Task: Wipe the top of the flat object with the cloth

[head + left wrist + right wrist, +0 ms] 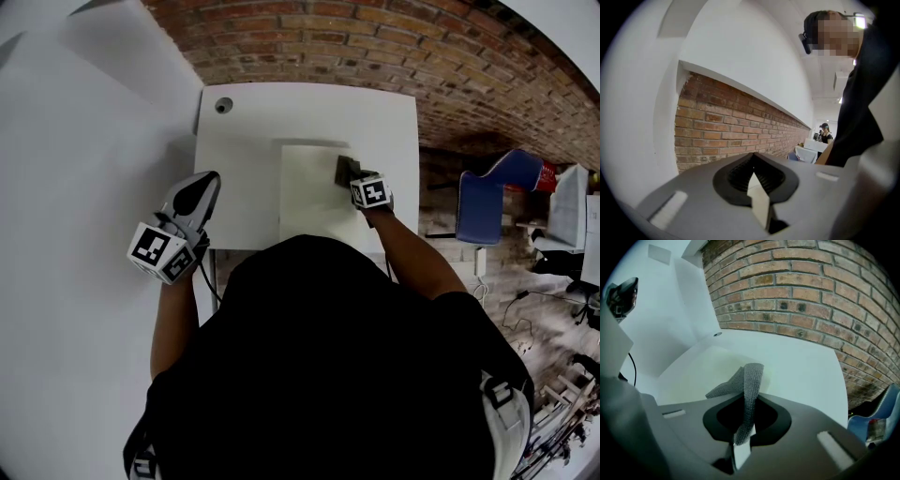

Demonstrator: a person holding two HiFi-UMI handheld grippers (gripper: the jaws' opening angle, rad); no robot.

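Note:
A pale flat board point(314, 192) lies on the white table point(244, 141); in the right gripper view the board point(701, 369) spreads out ahead of the jaws. My right gripper point(349, 174) is over the board's right part, shut on a grey cloth point(747, 394) that sticks up and folds forward between the jaws. The cloth point(343, 171) shows dark at the gripper's tip in the head view. My left gripper point(197, 192) is held off the table's left edge, raised and pointing at the wall, jaws shut with nothing in them point(757, 197).
A brick wall point(394, 47) runs behind the table. A small round hole point(223, 106) is near the table's far left corner. White wall panels point(75, 141) stand at the left. A blue chair point(487, 202) stands to the right of the table.

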